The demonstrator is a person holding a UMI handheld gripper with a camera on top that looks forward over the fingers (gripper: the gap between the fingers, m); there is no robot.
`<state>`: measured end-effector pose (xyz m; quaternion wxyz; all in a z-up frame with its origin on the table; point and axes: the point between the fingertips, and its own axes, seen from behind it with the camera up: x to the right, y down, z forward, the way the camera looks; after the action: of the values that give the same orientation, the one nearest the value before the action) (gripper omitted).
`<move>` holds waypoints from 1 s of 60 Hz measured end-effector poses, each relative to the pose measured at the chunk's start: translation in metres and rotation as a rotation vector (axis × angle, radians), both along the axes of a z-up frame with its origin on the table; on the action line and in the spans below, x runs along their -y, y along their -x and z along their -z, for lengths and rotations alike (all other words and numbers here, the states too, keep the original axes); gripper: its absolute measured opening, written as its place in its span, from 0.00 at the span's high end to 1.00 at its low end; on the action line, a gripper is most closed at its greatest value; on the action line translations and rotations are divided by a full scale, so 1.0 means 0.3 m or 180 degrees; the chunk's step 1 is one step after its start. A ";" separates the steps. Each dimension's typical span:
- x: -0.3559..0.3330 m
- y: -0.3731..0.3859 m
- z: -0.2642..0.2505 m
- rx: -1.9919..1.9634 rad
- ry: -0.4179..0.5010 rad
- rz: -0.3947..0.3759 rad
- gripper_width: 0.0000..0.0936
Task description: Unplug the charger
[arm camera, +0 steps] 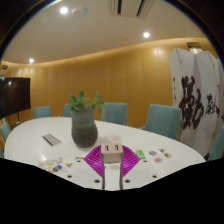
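Note:
A small white charger (pixel 111 149) with two dark slots on its face sits between the pink pads of my gripper (pixel 111 157). Both fingers press on its sides, so the gripper is shut on it. The charger is held above the near edge of a round white table (pixel 50 135). No cable or socket shows.
A grey vase with a green plant (pixel 84 122) stands on the table just beyond the fingers. Small items lie on the table left (pixel 52 140) and right (pixel 153 155) of the fingers. Teal chairs (pixel 161 119) ring the table. A screen (pixel 13 97) is at far left.

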<state>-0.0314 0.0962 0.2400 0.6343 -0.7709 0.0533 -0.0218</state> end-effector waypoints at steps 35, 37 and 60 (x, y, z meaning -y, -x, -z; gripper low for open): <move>0.234 -0.465 0.668 0.0227 0.1261 0.0034 0.07; 0.256 -0.462 0.644 0.0228 0.1240 0.0039 0.06; 0.787 -0.355 0.295 0.0383 0.1140 0.0218 0.07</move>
<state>0.0750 -0.1399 0.1515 0.4879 -0.8666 0.0367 -0.0986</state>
